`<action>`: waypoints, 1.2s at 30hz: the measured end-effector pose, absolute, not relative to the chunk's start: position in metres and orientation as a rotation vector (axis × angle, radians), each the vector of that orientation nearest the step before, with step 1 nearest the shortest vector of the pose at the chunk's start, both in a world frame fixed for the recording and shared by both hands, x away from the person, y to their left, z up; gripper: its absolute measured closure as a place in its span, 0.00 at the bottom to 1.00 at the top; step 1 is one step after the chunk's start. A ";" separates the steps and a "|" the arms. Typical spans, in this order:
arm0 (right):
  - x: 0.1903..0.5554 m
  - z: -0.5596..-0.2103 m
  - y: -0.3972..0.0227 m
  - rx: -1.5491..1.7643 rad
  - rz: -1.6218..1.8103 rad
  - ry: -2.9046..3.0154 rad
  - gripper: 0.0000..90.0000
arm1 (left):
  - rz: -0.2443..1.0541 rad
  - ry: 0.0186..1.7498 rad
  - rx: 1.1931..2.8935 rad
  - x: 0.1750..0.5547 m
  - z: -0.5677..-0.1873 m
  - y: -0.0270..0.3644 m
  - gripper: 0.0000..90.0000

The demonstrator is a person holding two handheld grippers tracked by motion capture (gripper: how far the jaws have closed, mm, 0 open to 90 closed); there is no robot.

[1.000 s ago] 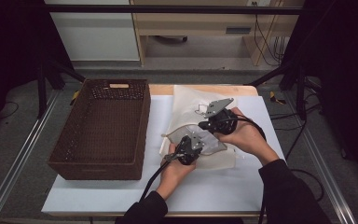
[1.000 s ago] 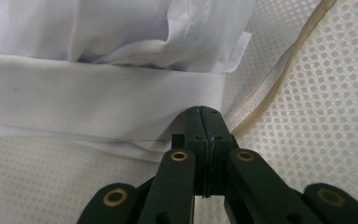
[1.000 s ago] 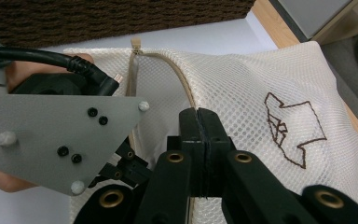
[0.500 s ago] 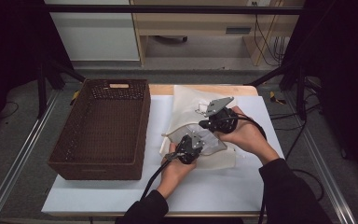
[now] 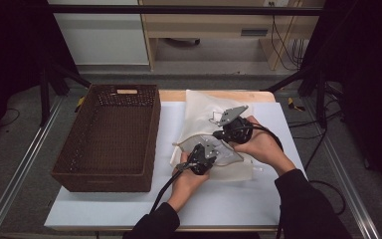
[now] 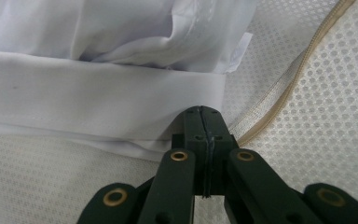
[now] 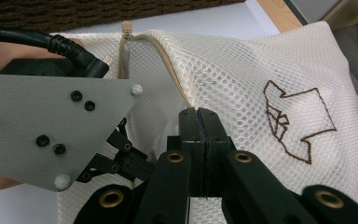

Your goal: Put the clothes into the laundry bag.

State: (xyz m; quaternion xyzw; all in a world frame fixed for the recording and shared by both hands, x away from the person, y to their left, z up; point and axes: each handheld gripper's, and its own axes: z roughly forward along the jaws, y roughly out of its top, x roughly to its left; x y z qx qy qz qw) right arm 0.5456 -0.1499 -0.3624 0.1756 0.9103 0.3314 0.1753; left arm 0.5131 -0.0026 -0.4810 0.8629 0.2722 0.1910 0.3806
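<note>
Two grippers are working at a cream mesh laundry bag point(image 5: 206, 107) lying on the white table point(image 5: 129, 206), right of the brown wicker basket point(image 5: 104, 137). We are seeing the left gripper point(image 6: 204, 112) with its jaws fully closed, tips pinching the folded white cloth point(image 6: 98, 100) inside the bag's mouth. We are seeing the right gripper point(image 7: 199, 112) equally closed, nipping the mesh edge beside the tan zipper point(image 7: 168, 60), near the brown stitched emblem point(image 7: 293, 121).

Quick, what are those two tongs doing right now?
Left tongs: closed on the white cloth.
Right tongs: closed on the mesh bag.
</note>
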 end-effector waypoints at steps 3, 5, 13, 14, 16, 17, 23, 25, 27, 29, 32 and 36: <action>0.547 -0.366 -0.150 0.497 0.933 2.587 1.00 | 0.485 0.698 2.198 0.514 -0.481 -0.003 1.00; 0.547 -0.369 -0.151 0.509 0.936 2.586 1.00 | 0.486 0.699 2.196 0.514 -0.482 -0.003 1.00; 0.548 -0.377 -0.153 0.525 0.945 2.594 1.00 | 0.494 0.704 2.190 0.516 -0.482 -0.004 1.00; 0.548 -0.378 -0.153 0.527 0.945 2.595 1.00 | 0.496 0.707 2.185 0.516 -0.482 -0.004 1.00; 0.548 -0.379 -0.152 0.528 0.944 2.597 1.00 | 0.494 0.710 2.185 0.517 -0.482 -0.005 1.00; 0.548 -0.380 -0.152 0.526 0.947 2.597 1.00 | 0.495 0.711 2.183 0.517 -0.483 -0.005 1.00; 0.548 -0.382 -0.153 0.534 0.946 2.599 1.00 | 0.502 0.716 2.171 0.520 -0.484 -0.006 1.00; 0.547 -0.382 -0.153 0.544 0.943 2.600 1.00 | 0.500 0.719 2.166 0.520 -0.484 -0.006 1.00; 0.548 -0.383 -0.154 0.539 0.948 2.600 1.00 | 0.501 0.721 2.164 0.521 -0.484 -0.006 1.00; 0.548 -0.383 -0.154 0.535 0.946 2.598 1.00 | 0.497 0.727 2.159 0.522 -0.484 -0.006 1.00; 0.548 -0.385 -0.154 0.537 0.947 2.601 1.00 | 0.496 0.734 2.150 0.522 -0.485 -0.006 1.00; 0.548 -0.386 -0.154 0.537 0.952 2.600 1.00 | 0.492 0.747 2.138 0.524 -0.485 -0.006 1.00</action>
